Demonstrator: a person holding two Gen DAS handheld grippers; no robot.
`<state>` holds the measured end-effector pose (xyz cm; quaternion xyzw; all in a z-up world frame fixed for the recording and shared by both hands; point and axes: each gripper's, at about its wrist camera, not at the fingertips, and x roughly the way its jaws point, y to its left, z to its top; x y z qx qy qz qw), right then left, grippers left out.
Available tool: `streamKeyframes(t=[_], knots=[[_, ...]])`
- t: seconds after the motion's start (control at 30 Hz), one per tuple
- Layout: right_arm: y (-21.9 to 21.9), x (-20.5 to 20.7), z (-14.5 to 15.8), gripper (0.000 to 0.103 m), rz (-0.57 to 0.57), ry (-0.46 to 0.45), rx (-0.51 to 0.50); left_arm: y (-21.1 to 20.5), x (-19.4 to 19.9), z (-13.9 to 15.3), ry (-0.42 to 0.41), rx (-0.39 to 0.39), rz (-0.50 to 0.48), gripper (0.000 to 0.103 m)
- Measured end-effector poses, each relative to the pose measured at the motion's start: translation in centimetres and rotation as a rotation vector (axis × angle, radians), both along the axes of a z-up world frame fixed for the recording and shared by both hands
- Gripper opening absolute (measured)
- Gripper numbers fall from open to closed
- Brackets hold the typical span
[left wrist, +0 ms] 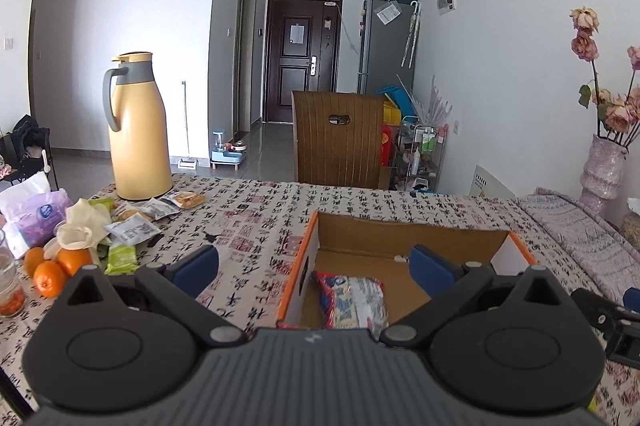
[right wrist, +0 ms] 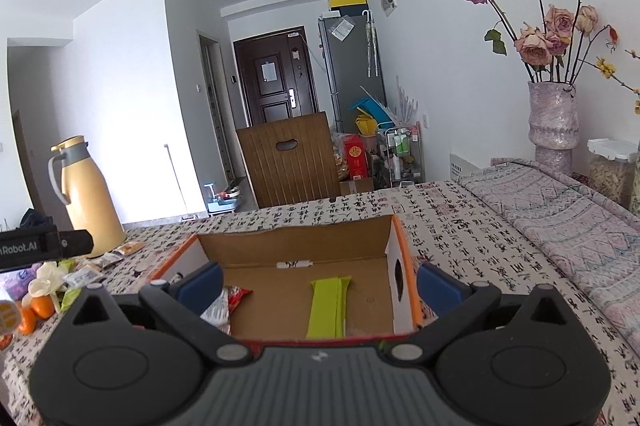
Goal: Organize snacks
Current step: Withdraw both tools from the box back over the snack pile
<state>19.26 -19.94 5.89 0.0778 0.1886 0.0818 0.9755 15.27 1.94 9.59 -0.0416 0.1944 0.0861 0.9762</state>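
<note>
An open cardboard box with an orange rim (left wrist: pixel 404 238) (right wrist: pixel 296 246) sits on the patterned tablecloth. In the left wrist view a red, white and blue snack pack (left wrist: pixel 352 300) lies in its left part. In the right wrist view a green snack pack (right wrist: pixel 328 306) lies in the middle of the box floor and a red and white pack (right wrist: pixel 224 308) lies at its left. My left gripper (left wrist: pixel 316 268) hangs open over the box's left wall, holding nothing. My right gripper (right wrist: pixel 320 284) is open above the box's near edge, empty. Several loose snack packets (left wrist: pixel 136 222) lie at the table's left.
A yellow thermos jug (left wrist: pixel 136 130) stands at the far left of the table, with oranges (left wrist: pixel 52 268), a white glove and a purple bag (left wrist: pixel 32 218) nearby. A vase of dried roses (right wrist: pixel 554 118) and a lidded jar (right wrist: pixel 612 166) stand at the right. A wooden chair (left wrist: pixel 340 142) is behind the table.
</note>
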Motion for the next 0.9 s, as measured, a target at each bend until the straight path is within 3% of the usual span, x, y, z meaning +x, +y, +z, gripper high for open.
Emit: streamKeyframes(t=[0.53,0.9], knots=[[-1.2,-6.5,-2.5,0.103,0.044,0.028,-0.031,0.0,-7.2,-2.6,0.018,0.006,-0.021,0.103],[-1.7,-10.5,-4.6,0.103,0.061,0.055,-0.062,0.1,-10.9,-6.5,0.045,0.013,-0.046,0.103]])
